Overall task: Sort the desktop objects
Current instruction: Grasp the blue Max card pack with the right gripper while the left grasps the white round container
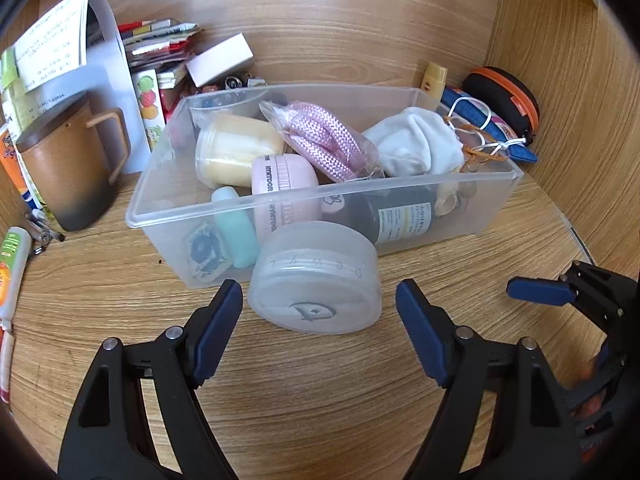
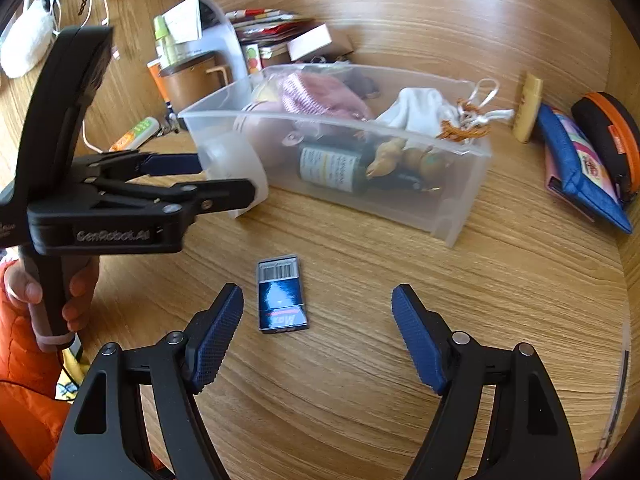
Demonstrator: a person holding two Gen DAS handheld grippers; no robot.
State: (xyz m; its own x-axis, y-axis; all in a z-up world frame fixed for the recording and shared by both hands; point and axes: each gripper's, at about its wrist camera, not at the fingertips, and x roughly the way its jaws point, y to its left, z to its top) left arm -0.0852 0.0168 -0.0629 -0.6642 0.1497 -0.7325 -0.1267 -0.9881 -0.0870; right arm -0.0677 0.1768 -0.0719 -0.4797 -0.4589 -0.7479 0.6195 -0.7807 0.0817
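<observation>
Looking along my right gripper (image 2: 318, 316), I read the jaws as spread wide, holding nothing. Between and just ahead of the fingertips, a small dark blue pack with a barcode label (image 2: 282, 294) lies flat on the wooden desk (image 2: 400, 280), touching neither finger.

My left gripper (image 1: 319, 308) is likewise spread apart. A round frosted plastic jar (image 1: 316, 280) lies tilted between its fingertips, leaning against the front wall of the clear plastic bin (image 1: 400, 188); the blue pads (image 1: 218, 328) stand just beside the jar, and I cannot tell whether either one touches it. From the right wrist view, the left gripper (image 2: 224, 178) reaches in from the left with one finger on either side of that jar (image 2: 236, 168).

Beyond the jar, the bin holds:
- a mint bottle (image 1: 236, 228) and a pink container (image 1: 284, 192), near the front;
- a dark labelled bottle (image 1: 400, 216), lying on its side;
- a cream jar (image 1: 232, 152), pink cord in a clear bag (image 1: 332, 144), and a white cloth (image 1: 416, 144), farther back.

Left of the bin stands a brown lidded mug (image 1: 68, 168). Right of the bin, by the side panel, lie a blue pouch (image 2: 576, 176) and a black case with orange trim (image 2: 612, 136).
</observation>
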